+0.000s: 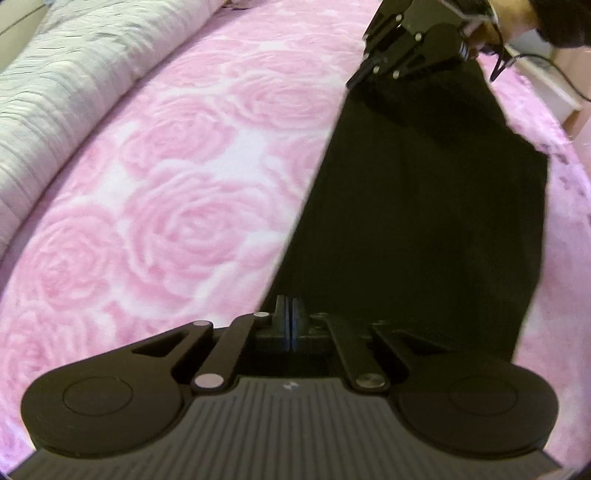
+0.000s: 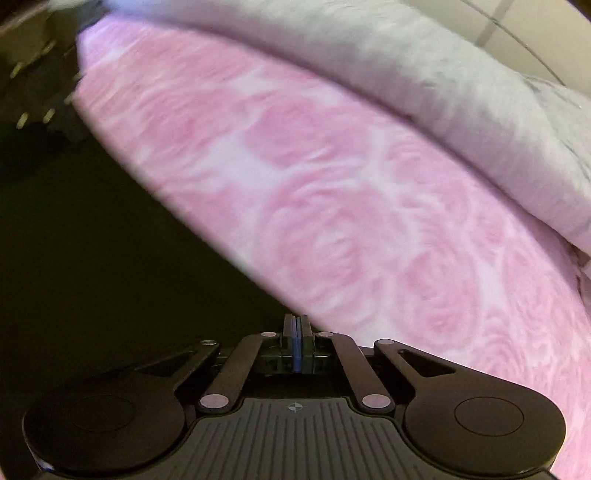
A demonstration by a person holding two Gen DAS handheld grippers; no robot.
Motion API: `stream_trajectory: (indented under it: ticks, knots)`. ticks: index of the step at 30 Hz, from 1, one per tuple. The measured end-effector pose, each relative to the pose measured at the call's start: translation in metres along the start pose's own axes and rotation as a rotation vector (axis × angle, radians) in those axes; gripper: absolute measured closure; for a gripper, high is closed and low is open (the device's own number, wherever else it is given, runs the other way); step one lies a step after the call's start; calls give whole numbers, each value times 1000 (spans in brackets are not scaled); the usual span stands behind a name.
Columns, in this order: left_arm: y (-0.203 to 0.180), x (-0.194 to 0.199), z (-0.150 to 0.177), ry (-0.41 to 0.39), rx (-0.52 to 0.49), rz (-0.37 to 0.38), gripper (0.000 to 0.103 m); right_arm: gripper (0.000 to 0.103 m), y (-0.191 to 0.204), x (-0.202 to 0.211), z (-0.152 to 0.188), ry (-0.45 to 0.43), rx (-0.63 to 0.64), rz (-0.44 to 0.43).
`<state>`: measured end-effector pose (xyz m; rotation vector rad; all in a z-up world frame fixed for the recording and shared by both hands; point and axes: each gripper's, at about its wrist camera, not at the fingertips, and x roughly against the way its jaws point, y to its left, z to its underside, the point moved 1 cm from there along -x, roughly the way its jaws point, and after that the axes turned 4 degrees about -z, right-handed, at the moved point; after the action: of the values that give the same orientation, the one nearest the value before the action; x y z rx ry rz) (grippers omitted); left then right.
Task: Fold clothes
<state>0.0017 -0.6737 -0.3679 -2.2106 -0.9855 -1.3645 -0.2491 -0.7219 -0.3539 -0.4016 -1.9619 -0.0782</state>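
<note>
A black garment lies stretched over the pink rose blanket. Its long left edge runs straight between my two grippers. In the left wrist view my left gripper is shut on the garment's near corner, with the cloth edge meeting its fingertips. At the far end a hand holds my right gripper, which pinches the far corner. In the blurred right wrist view the garment fills the left side and my right gripper is shut on its edge.
A rolled grey-white quilt lies along the far side of the blanket; the right wrist view shows this quilt at upper right. A black cable and white furniture sit beyond the bed's right edge.
</note>
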Motion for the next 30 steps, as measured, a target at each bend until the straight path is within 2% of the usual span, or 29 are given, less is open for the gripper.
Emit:
stream_trajectory:
  ticks: [1, 4, 6, 8, 10, 11, 15, 19, 23, 28, 29, 30]
  knots:
    - [3, -4, 2, 10, 18, -14, 103, 103, 1, 0, -1, -8, -9, -3]
    - [8, 4, 9, 0, 69, 4, 103, 103, 14, 6, 0, -37, -10, -24]
    - [9, 13, 16, 4, 85, 14, 93, 99, 23, 10, 0, -55, -11, -39]
    - [9, 19, 27, 39, 69, -9, 85, 82, 39, 14, 7, -48, 69, -47]
    - [10, 19, 39, 84, 46, -26, 84, 63, 51, 7, 14, -1, 161, -32]
    - [10, 18, 43, 101, 41, -31, 84, 61, 53, 3, 17, 29, 200, -22]
    - [3, 14, 43, 127, 0, -45, 87, 60, 50, -7, 20, 93, 285, 8]
    - [-12, 9, 40, 156, -103, -67, 94, 60, 53, -15, 18, 137, 379, -8]
    - [-15, 8, 38, 172, -126, -73, 100, 60, 50, -19, 13, 153, 412, -15]
    - [-16, 8, 41, 156, -128, -84, 102, 60, 44, -25, 9, 157, 443, -41]
    - [-17, 9, 41, 154, -130, -90, 102, 64, 43, -26, 9, 162, 434, -52]
    - [-18, 10, 41, 151, -133, -96, 103, 72, 42, -26, 9, 169, 421, -59]
